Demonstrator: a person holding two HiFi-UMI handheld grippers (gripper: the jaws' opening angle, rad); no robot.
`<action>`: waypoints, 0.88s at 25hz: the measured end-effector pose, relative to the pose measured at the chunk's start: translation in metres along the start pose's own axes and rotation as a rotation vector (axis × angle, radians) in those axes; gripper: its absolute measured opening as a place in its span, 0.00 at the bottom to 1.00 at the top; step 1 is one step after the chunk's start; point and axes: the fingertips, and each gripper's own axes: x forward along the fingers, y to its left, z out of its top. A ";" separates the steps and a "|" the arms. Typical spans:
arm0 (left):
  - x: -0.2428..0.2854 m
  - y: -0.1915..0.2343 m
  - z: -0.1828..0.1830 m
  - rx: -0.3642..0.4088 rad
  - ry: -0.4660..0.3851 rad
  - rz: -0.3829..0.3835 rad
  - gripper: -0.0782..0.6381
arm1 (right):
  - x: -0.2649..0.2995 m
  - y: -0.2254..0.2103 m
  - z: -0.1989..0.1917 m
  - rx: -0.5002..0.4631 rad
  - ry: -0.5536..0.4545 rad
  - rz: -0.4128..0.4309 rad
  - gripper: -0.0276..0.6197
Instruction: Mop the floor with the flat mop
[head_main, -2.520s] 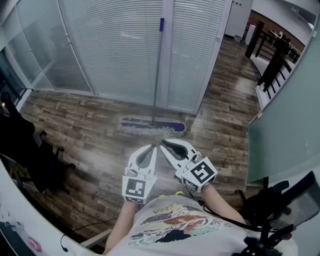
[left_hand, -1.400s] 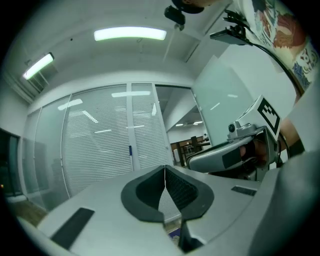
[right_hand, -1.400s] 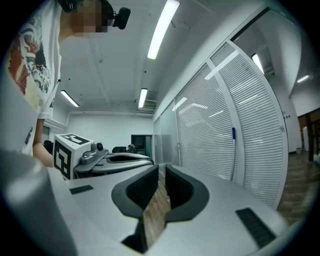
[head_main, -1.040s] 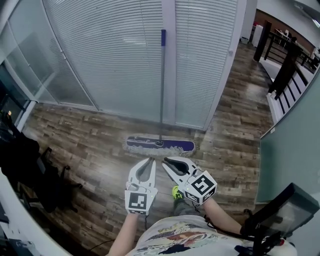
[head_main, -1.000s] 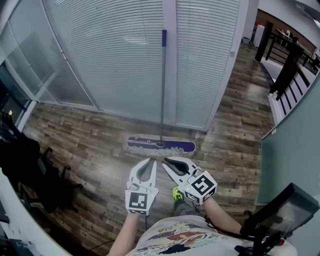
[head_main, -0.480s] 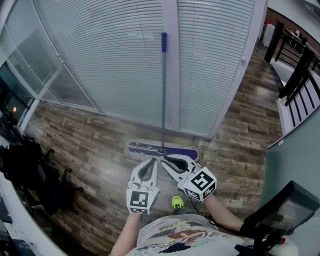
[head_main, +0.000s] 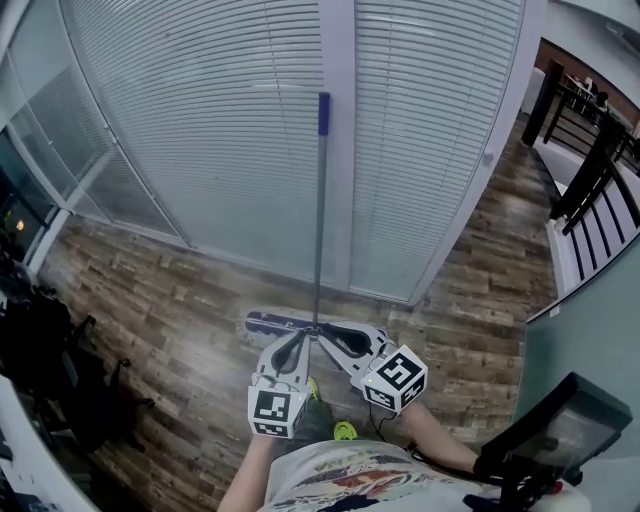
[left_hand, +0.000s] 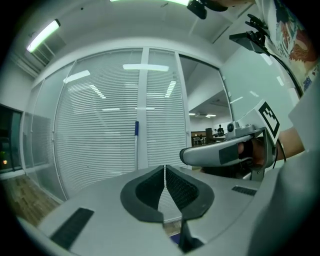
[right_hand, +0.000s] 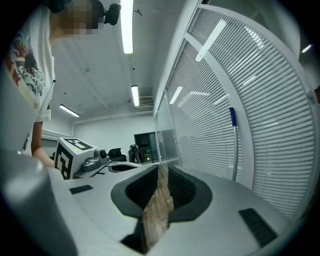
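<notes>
The flat mop stands upright against the blind-covered glass wall, its thin metal handle (head_main: 319, 210) topped by a blue grip. Its purple head (head_main: 268, 322) with a white fringe lies on the wood floor, partly hidden behind my grippers. In the head view my left gripper (head_main: 302, 334) and right gripper (head_main: 323, 329) point side by side at the foot of the handle, both shut with nothing held. In the left gripper view the handle (left_hand: 136, 147) rises beyond the shut left gripper (left_hand: 165, 172). From the right gripper (right_hand: 162, 175), the handle (right_hand: 234, 150) stands off to the right.
White blinds behind glass (head_main: 200, 130) fill the wall ahead. A dark chair and bags (head_main: 45, 350) sit at the left. A black railing (head_main: 590, 170) runs at the right, and a black stand (head_main: 545, 435) is at the lower right. A green shoe (head_main: 343, 431) shows below.
The person has walked up to the mop, so both shut grippers now sit right over its head at the foot of the handle. The mop itself has not moved.
</notes>
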 end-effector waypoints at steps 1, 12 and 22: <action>0.008 0.006 -0.001 -0.003 0.001 -0.009 0.13 | 0.007 -0.007 0.002 -0.004 0.000 -0.006 0.12; 0.140 0.086 0.018 0.038 -0.023 -0.187 0.14 | 0.108 -0.132 0.043 -0.040 -0.013 -0.169 0.13; 0.275 0.203 0.046 0.101 -0.073 -0.215 0.30 | 0.212 -0.264 0.087 -0.079 -0.059 -0.325 0.31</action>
